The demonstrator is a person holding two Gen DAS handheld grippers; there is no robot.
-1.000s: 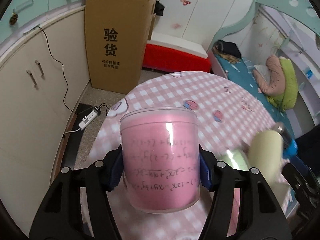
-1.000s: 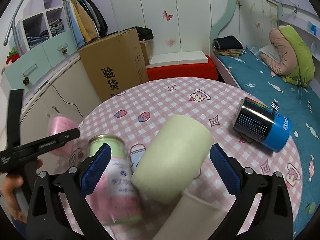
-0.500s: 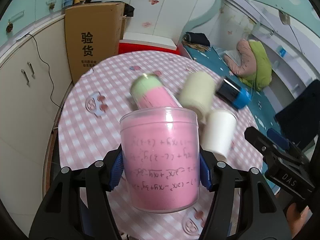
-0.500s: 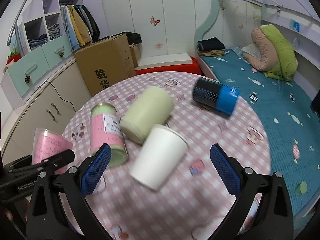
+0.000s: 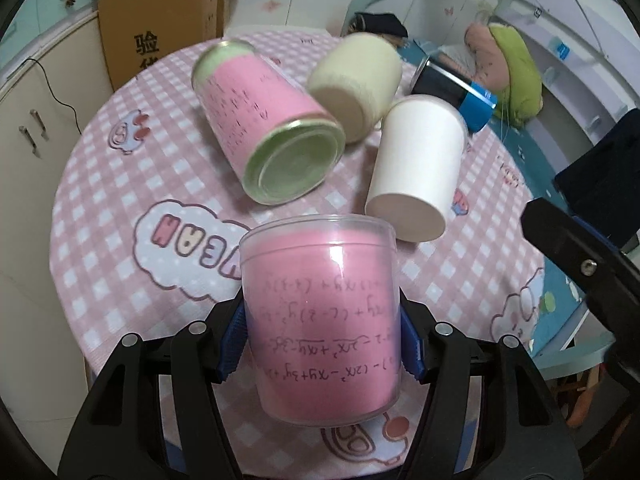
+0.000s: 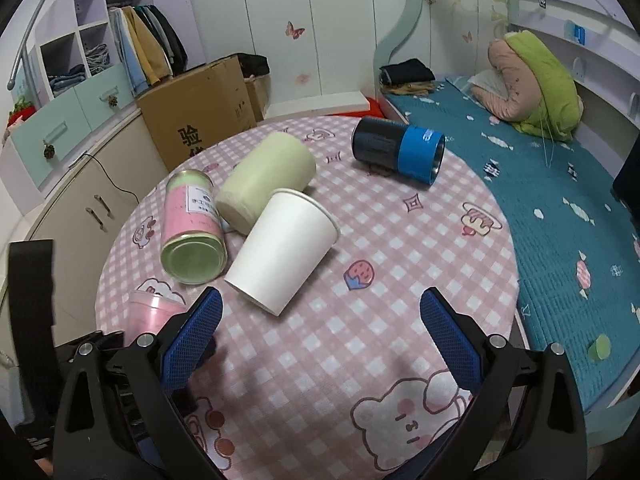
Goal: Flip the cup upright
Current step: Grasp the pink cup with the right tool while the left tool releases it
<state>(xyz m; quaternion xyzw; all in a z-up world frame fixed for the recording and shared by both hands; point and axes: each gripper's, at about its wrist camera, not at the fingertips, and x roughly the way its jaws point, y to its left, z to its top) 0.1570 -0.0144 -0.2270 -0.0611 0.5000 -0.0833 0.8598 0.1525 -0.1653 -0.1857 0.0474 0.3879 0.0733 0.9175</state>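
Observation:
My left gripper (image 5: 322,340) is shut on a clear plastic cup with pink paper inside (image 5: 322,316), held over the near left edge of the round table; the cup also shows in the right wrist view (image 6: 154,314). A white paper cup (image 6: 282,254) lies on its side in the table's middle, also in the left wrist view (image 5: 416,168). My right gripper (image 6: 320,338) is open and empty, above the table just in front of the white cup.
A pink-and-green can (image 6: 192,232), a pale green cup (image 6: 264,182) and a dark blue tumbler (image 6: 400,152) lie on their sides on the pink checked tablecloth (image 6: 400,280). A bed (image 6: 540,184) is at the right, cabinets (image 6: 80,184) and a cardboard box (image 6: 196,120) at the left.
Both grippers have pulled back towards the near side of the table. The left one has swung right with the pink cup, bringing the lying cups into view. The right stays open.

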